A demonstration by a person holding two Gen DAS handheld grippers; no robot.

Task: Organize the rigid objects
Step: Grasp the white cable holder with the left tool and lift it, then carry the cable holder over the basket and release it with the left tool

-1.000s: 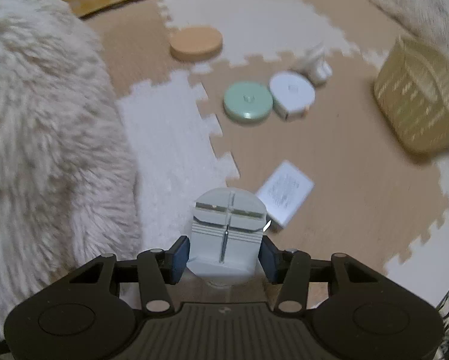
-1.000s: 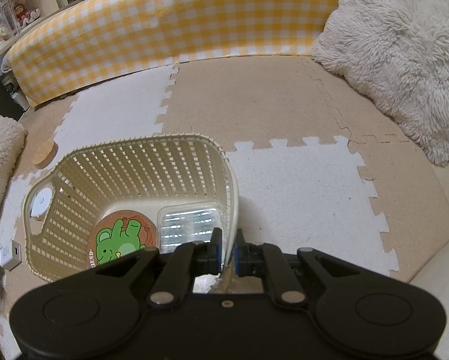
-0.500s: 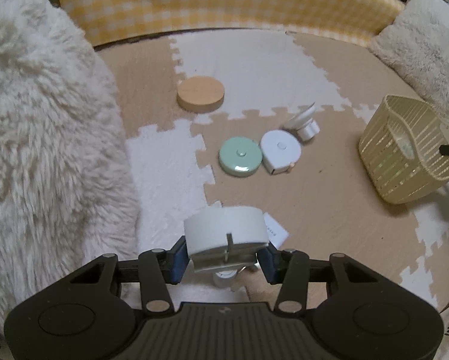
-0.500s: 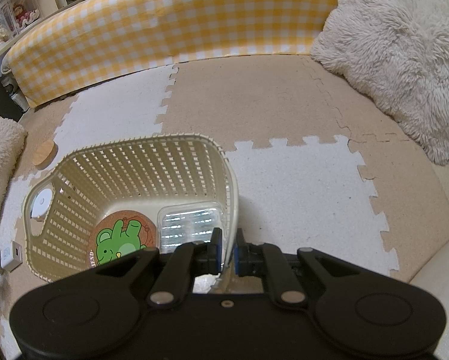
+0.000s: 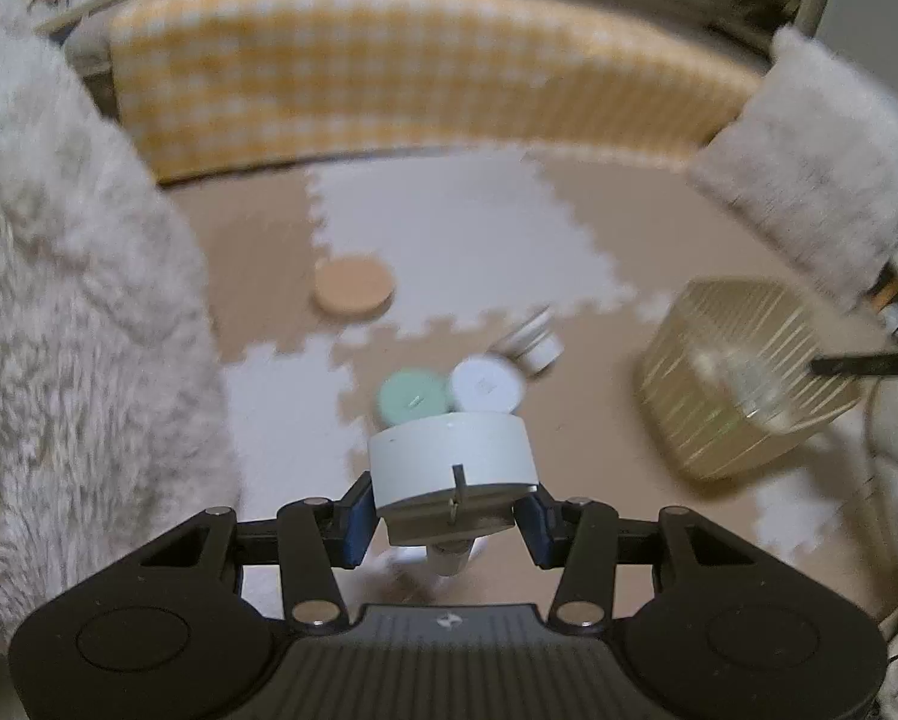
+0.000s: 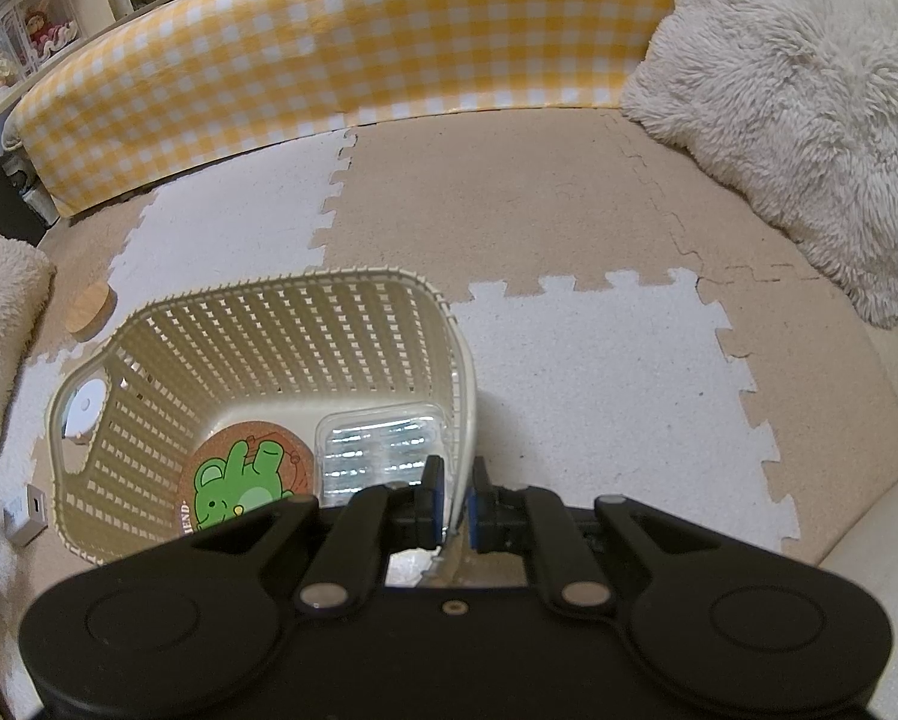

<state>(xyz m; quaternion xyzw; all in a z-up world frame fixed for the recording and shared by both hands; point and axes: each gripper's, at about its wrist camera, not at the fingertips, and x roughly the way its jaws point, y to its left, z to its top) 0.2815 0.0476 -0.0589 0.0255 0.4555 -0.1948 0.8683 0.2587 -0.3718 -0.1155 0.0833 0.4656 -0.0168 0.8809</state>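
White round block: the left gripper squeezes a white round block between its blue pads, up off the floor.
Basket: the cream basket sits on the foam mat. The right gripper pinches the basket's near rim.
Inside the basket: a round frog coaster and a clear plastic box lie side by side on the bottom.
Left on the floor: a green round case touches a white round case. A small white thing lies just behind them. It is too blurry to name. A wooden disc lies farther back.
Around: a yellow checked cushion at the back and a fluffy pillow to the right.
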